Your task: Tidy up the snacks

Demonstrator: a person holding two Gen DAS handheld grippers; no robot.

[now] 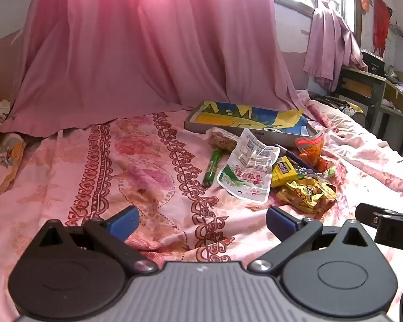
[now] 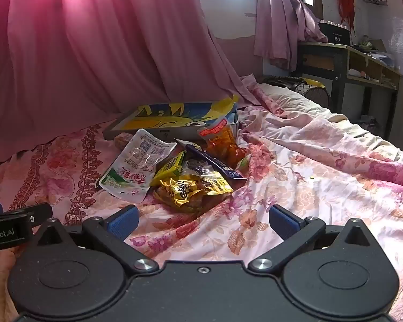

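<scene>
A heap of snacks lies on a bed (image 1: 147, 161) covered with a pink flowered sheet, near the far edge where a pink curtain (image 1: 137, 43) hangs down onto it. Behind the heap sits a flat box (image 1: 244, 119) with a blue and yellow picture inside. A white and green pouch (image 1: 245, 173) leans at the front of the heap, with a green sausage stick (image 1: 212, 167) just beside it on its left. A small yellow carton (image 1: 283, 170) touches the pouch's right side, and a crumpled gold packet (image 1: 306, 191) lies at the near edge of the heap. An orange packet (image 1: 310, 150) stands against the box's right end, and a dark blue stick pack (image 2: 215, 162) slants across the middle. The left gripper (image 1: 202, 220) hovers over bare sheet short of the heap, its jaws spread and holding nothing. The right gripper (image 2: 202, 220) is close beside it, jaws likewise spread wide and empty, pointed at the gold packet.
</scene>
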